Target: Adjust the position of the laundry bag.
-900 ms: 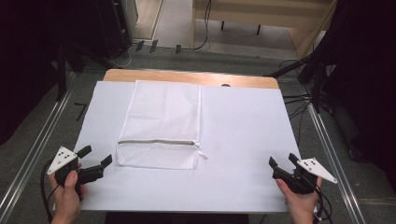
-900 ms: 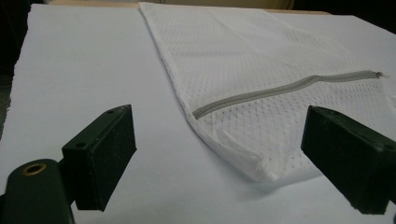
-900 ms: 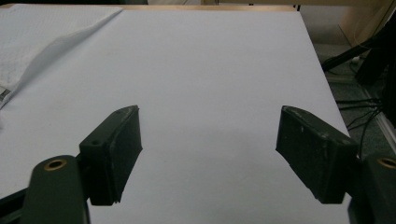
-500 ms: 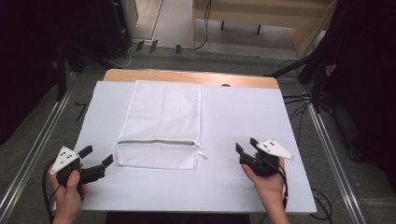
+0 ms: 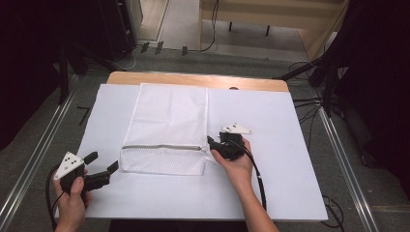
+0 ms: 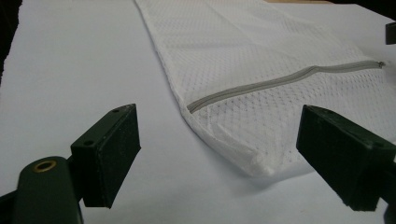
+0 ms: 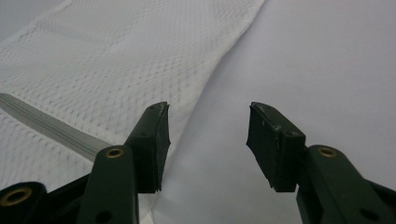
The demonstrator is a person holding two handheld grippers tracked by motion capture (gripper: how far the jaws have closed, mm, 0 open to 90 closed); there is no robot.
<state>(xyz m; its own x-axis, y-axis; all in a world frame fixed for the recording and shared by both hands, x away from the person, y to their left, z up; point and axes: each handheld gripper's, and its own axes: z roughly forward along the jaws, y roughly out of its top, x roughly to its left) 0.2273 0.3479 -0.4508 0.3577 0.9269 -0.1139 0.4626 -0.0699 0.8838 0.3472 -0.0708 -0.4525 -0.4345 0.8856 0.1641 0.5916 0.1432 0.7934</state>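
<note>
A white mesh bag (image 5: 169, 121) lies flat on the white sheet (image 5: 290, 159), its grey zipper (image 5: 162, 147) closed across the near part. My right gripper (image 5: 212, 146) sits at the bag's right edge beside the zipper's end. Its jaws are open, and in the right gripper view (image 7: 208, 140) the left one is over the mesh (image 7: 116, 60) near the zipper (image 7: 46, 123); nothing is pinched. My left gripper (image 5: 102, 161) rests open at the near left, pointing at the bag's near left corner (image 6: 254, 163), short of it.
The sheet covers a wooden table whose far edge (image 5: 193, 79) shows. Metal rails (image 5: 29, 164) run along both sides. Cables (image 5: 309, 104) and dark stands lie on the floor beyond and to the right.
My right hand has travelled left from the sheet's near right corner to the bag's right edge by the zipper end. The left gripper has stayed in place.
</note>
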